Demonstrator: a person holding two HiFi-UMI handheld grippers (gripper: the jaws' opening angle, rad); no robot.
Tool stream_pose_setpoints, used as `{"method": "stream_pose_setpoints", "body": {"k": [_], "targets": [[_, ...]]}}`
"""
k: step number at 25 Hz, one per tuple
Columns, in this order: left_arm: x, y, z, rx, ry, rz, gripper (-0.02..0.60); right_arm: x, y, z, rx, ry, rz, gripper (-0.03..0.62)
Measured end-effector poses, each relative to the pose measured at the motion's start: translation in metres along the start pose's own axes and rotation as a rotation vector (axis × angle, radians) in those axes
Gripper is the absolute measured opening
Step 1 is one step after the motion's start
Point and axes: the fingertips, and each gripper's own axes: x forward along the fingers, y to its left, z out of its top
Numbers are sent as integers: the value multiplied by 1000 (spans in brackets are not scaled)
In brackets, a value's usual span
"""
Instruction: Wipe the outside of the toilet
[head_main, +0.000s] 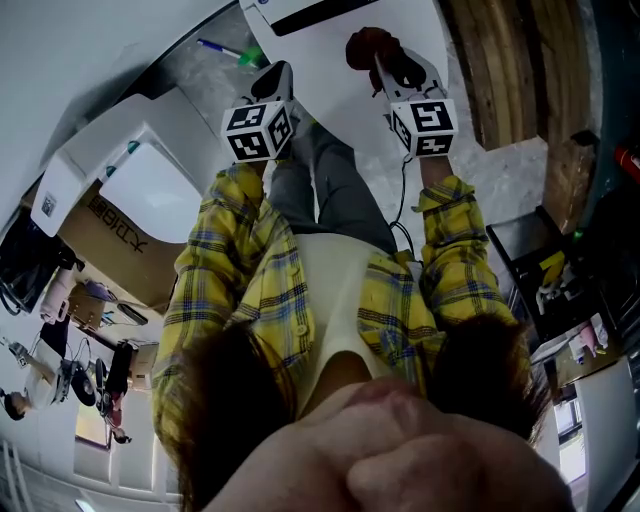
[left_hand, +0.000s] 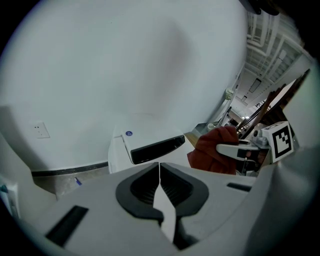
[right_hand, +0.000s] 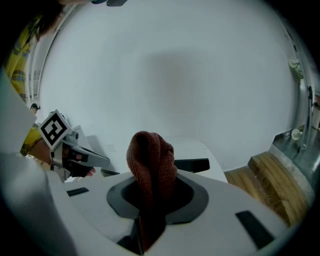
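Left gripper (left_hand: 160, 186): in its own view we see the jaws closed against each other with nothing between them. It is held up in front of the toilet (left_hand: 148, 143), and its tips are clear of the white body.

Right gripper (right_hand: 150, 202): jaws clamped on a red-brown cloth (right_hand: 151, 159), which stands up in a bunched fold above the jaw tips and hangs down between them.

Toilet: white, with a dark slot across its front face, standing against a plain white wall (left_hand: 125, 65). In the head view it sits at the top of the frame, and both grippers reach toward it side by side, left beside right. The cloth lies over the toilet's white surface in that view, but we cannot tell whether it touches.

Surroundings: wooden planks (right_hand: 272, 182) lie to the right of the toilet. A wall socket (left_hand: 40, 130) sits low on the wall to the left. Yellow checked sleeves (head_main: 235, 250) run up to both grippers.
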Motion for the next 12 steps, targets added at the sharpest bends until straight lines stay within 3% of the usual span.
{"method": "stream_pose_setpoints", "body": {"k": [12], "targets": [[-19, 11, -28, -29, 8, 44, 13, 19, 102, -45, 4, 87, 205, 86]]}}
